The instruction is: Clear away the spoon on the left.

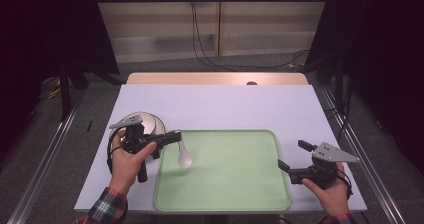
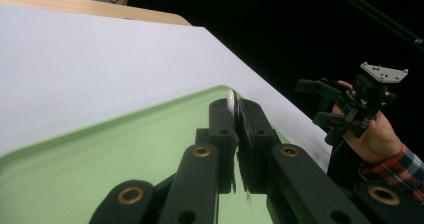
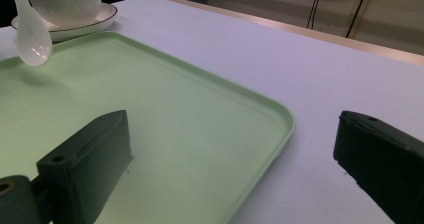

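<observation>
My left gripper (image 1: 177,135) is shut on the handle of a white spoon (image 1: 185,155), whose bowl hangs over the left part of the green tray (image 1: 240,184). In the left gripper view the handle's tip (image 2: 230,102) pokes out between the closed jaws. The spoon (image 3: 31,39) hangs above the tray (image 3: 200,119) in the right gripper view, in front of a white cup on a saucer (image 3: 67,6). My right gripper (image 1: 295,156) is open beside the tray's right edge, with nothing between its fingers. The same open right gripper (image 2: 320,104) appears far off in the left gripper view.
A white cup and saucer (image 1: 150,121) sit on the table just left of the tray, partly behind my left gripper. The pale table top (image 1: 225,106) stretches behind the tray. Dark curtains and cables lie beyond the table's far edge.
</observation>
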`<state>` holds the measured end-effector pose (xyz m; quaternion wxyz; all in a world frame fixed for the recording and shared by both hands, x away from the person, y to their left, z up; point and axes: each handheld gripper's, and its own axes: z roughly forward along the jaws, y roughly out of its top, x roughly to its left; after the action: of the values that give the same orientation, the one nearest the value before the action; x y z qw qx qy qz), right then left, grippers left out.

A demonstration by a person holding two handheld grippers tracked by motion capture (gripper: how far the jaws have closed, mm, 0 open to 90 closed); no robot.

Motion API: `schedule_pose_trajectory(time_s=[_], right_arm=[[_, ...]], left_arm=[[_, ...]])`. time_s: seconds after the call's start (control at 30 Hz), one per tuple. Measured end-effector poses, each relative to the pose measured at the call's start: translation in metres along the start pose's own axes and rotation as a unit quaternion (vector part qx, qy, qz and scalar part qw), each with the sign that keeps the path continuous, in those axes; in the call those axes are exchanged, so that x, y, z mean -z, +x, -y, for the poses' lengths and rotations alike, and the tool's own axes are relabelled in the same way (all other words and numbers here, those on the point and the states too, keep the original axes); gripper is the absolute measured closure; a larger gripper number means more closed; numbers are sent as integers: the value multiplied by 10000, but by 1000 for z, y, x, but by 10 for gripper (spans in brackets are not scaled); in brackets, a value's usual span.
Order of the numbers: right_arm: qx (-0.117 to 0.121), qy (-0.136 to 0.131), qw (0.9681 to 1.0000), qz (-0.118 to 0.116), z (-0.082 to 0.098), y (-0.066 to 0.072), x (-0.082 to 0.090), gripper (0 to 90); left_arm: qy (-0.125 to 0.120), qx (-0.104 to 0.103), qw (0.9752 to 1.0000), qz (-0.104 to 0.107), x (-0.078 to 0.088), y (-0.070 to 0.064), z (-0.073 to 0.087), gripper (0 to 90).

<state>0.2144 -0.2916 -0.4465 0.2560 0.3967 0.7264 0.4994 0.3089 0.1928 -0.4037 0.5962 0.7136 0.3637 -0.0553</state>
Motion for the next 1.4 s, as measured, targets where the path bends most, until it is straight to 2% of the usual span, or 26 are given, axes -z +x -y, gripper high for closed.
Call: schedule_pose_trajectory(time_s=[0.33,0.4,0.9,1.4], right_arm=[[12,-3,10000,10,0,0,0,18],[10,-1,10000,8,0,0,0,18],[7,9,10000,21,0,0,0,17],[16,-5,10000,34,0,1,0,18]], left_arm=[[98,71,9999,45,-3,1,11,858],[102,135,9998,63,-3,0,12,858],[320,157,9992,197,-8,-3,22,858],[425,388,9977,359,-12,-1,28,858]])
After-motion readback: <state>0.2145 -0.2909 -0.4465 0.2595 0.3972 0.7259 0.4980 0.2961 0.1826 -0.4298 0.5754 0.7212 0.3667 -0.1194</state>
